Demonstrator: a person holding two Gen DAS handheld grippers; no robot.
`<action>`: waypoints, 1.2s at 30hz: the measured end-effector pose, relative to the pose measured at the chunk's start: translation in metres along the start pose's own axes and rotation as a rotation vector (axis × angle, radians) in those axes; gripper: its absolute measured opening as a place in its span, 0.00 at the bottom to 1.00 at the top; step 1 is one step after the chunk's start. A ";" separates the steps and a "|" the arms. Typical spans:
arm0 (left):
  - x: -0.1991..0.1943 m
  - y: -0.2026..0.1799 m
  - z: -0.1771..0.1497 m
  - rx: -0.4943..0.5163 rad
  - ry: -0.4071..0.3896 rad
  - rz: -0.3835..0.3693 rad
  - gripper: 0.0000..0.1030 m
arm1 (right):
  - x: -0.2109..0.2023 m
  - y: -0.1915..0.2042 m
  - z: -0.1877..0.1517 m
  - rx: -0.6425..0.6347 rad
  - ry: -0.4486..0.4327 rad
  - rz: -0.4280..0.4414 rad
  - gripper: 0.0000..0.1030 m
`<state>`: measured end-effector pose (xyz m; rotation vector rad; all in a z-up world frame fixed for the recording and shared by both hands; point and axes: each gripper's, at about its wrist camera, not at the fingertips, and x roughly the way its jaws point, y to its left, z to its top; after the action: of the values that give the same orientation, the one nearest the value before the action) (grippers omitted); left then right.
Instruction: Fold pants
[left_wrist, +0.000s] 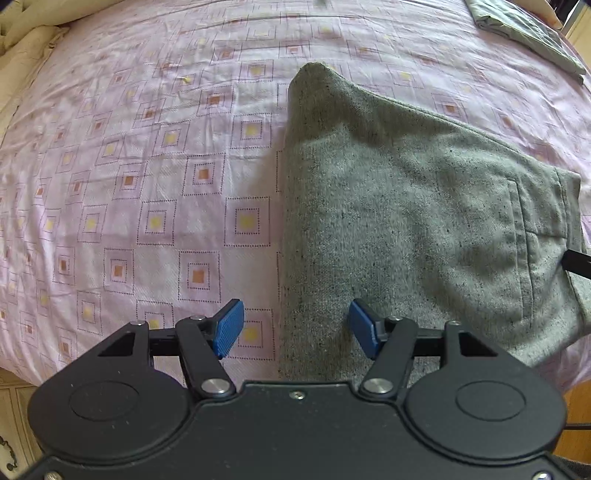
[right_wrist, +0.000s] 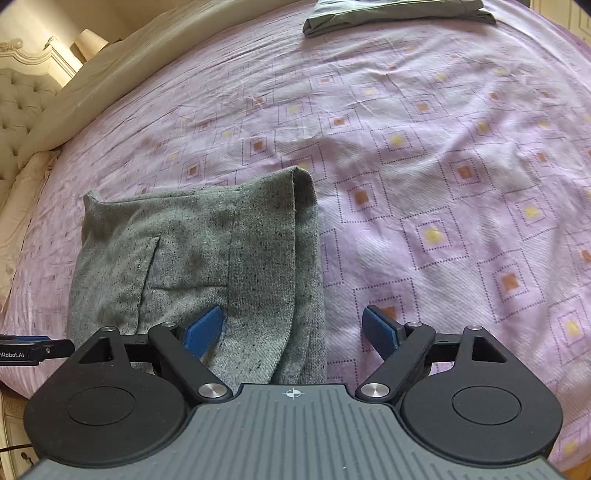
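Grey pants (right_wrist: 207, 266) are lying folded into a compact block near the bed's front edge, pocket seam facing up, waistband side tucked over. Thick flecked knit, soft rounded folds, holding shape alone. Likely last fold done; both grippers are letting go. Left gripper (left_wrist: 295, 328) is hovering over the block's left fold edge, jaws spread, nothing pinched. Right gripper (right_wrist: 291, 332) is straddling the right fold edge, jaws wide, pads not pressing cloth. Pink sheet (left_wrist: 147, 166) is thin, wrinkled, square-printed. Another folded garment (right_wrist: 399, 11) is sitting at the far edge.
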<state>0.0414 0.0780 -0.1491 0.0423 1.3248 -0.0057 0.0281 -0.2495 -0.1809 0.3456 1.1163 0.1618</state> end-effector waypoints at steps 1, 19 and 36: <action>0.000 -0.001 0.003 0.001 -0.011 0.008 0.64 | 0.001 0.001 0.001 -0.004 0.001 0.005 0.80; 0.064 0.015 0.052 0.018 -0.033 -0.221 1.00 | 0.019 -0.005 0.010 -0.039 -0.014 0.103 0.88; 0.016 0.016 0.072 -0.067 -0.005 -0.299 0.27 | -0.012 0.053 0.024 0.036 0.019 0.065 0.25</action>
<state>0.1153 0.0922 -0.1468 -0.2129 1.3156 -0.2146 0.0472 -0.2084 -0.1428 0.4133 1.1287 0.2030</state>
